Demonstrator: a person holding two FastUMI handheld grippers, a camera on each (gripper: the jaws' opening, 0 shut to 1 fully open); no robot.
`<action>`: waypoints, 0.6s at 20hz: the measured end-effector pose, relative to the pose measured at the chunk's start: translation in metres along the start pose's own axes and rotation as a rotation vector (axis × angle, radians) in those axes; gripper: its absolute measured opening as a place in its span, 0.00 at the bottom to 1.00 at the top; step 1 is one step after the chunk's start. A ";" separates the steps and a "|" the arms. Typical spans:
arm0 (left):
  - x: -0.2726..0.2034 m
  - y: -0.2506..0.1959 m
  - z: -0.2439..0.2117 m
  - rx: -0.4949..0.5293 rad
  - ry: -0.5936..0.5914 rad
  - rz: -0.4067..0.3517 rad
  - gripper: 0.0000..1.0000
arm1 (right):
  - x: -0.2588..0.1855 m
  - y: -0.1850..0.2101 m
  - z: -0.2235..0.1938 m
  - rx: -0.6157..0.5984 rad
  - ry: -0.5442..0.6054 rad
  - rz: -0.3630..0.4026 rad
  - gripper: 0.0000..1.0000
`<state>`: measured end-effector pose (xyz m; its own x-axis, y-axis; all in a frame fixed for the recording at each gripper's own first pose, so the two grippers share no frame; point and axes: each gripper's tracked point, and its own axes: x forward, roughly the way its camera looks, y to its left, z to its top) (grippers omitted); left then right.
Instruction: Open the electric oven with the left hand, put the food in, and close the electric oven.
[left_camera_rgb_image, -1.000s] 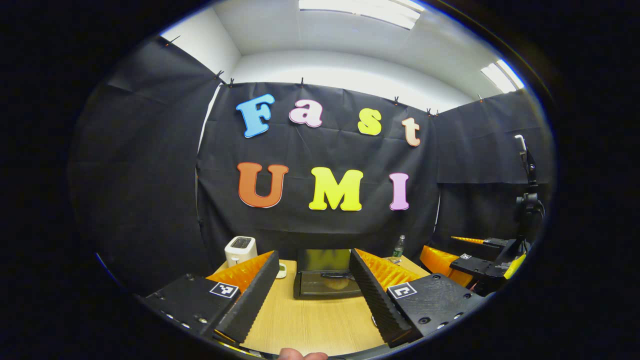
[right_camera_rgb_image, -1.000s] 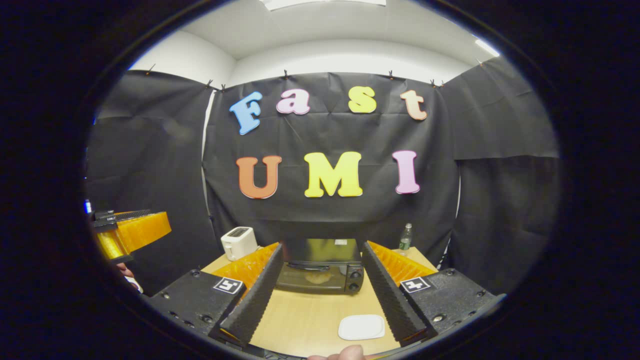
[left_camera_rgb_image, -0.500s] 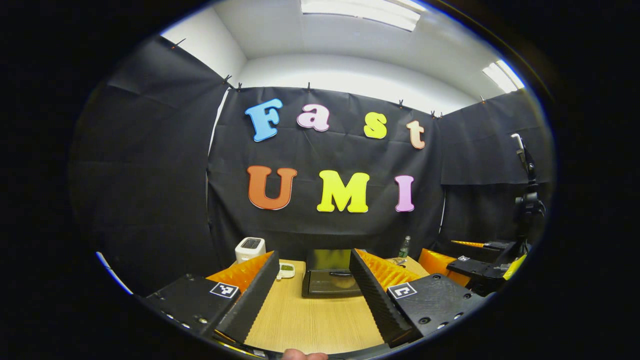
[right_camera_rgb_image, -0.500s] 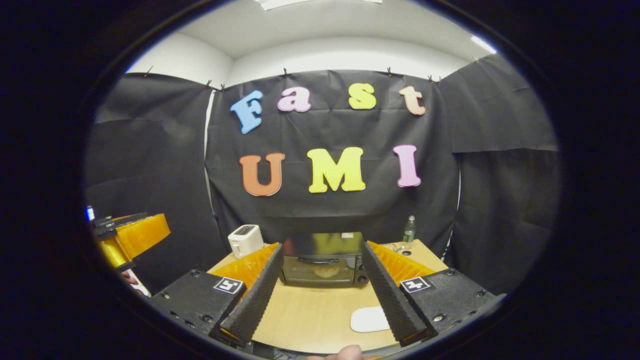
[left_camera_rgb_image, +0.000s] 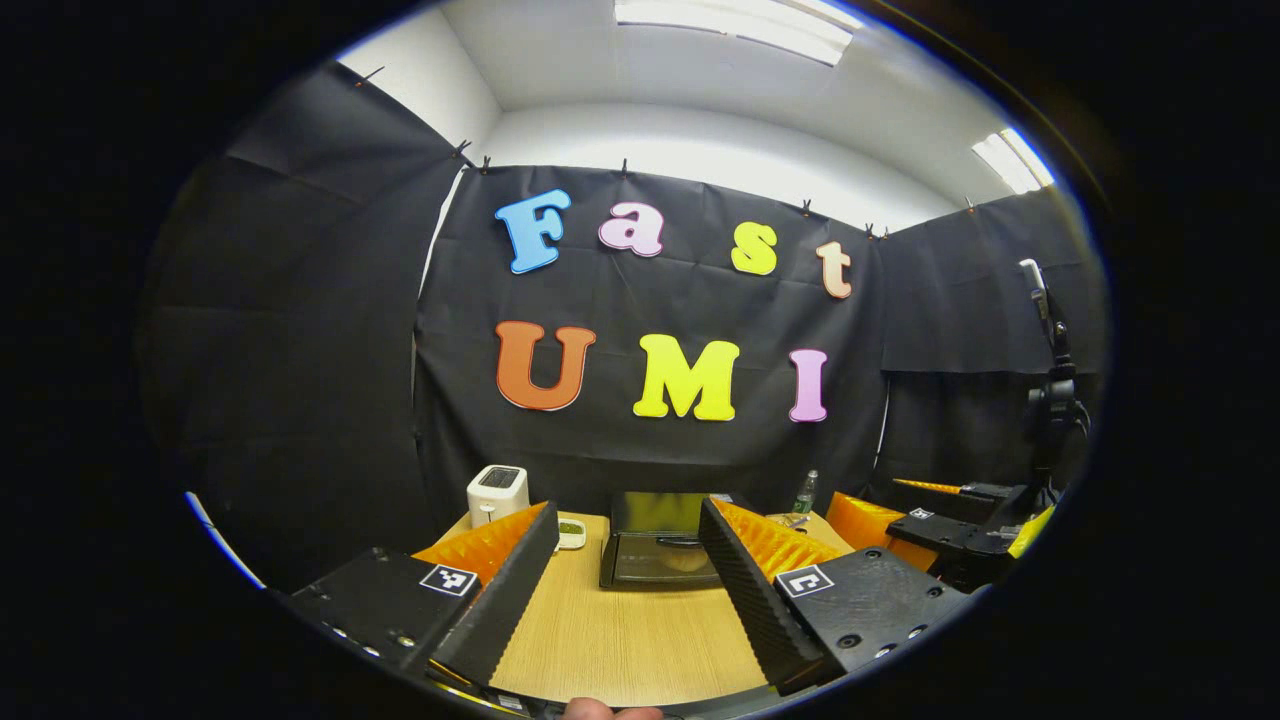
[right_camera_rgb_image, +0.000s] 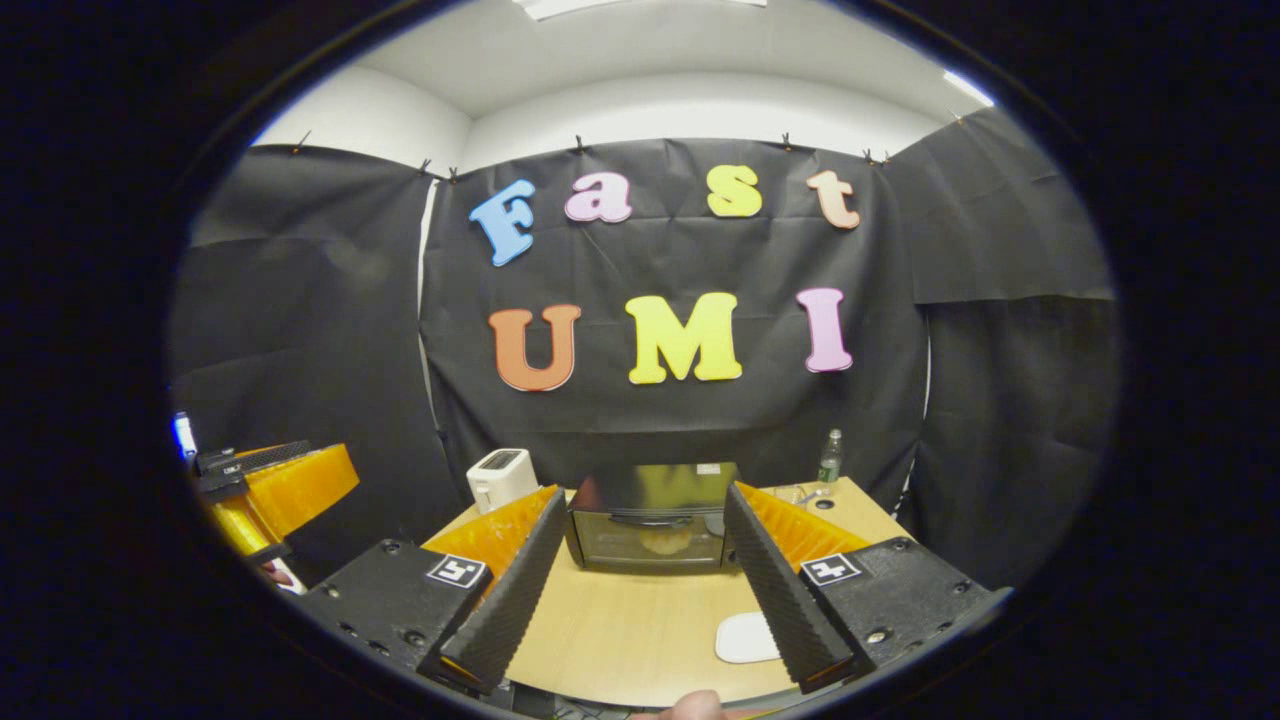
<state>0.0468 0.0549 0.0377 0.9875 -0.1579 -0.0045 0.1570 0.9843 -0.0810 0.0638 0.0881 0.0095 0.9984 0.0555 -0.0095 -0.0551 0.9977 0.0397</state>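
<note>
The black electric oven stands at the back of the wooden table with its glass door closed. A pale brown piece of food shows behind the glass. My left gripper is open and empty, hanging well short of the oven, which sits between its fingers. My right gripper is also open and empty, facing the oven from a similar distance. A white plate lies bare on the table near the right gripper's right finger. The left gripper view also catches the right gripper far to the right.
A white toaster stands at the table's back left, with a small dish beside it. A plastic bottle stands at the back right. A tripod stand rises at the far right. The left gripper shows at the far left.
Both grippers have drawn back a little from the oven, which looks smaller in the left gripper view. Both stay open. The oven door stays closed.
</note>
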 end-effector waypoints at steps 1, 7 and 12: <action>-0.001 0.002 -0.002 0.001 0.004 0.002 0.93 | -0.001 0.002 0.001 -0.002 -0.004 0.005 0.91; 0.001 0.005 -0.006 0.006 -0.003 -0.002 0.93 | -0.002 0.004 -0.004 -0.002 -0.031 0.002 0.91; 0.003 -0.003 -0.011 0.008 -0.007 -0.034 0.93 | 0.001 0.000 -0.010 0.007 -0.042 -0.012 0.91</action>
<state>0.0492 0.0503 0.0268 0.9816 -0.1910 0.0051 0.1908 0.9789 -0.0734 0.0644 0.0887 0.0000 0.9986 0.0419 0.0317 -0.0433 0.9980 0.0466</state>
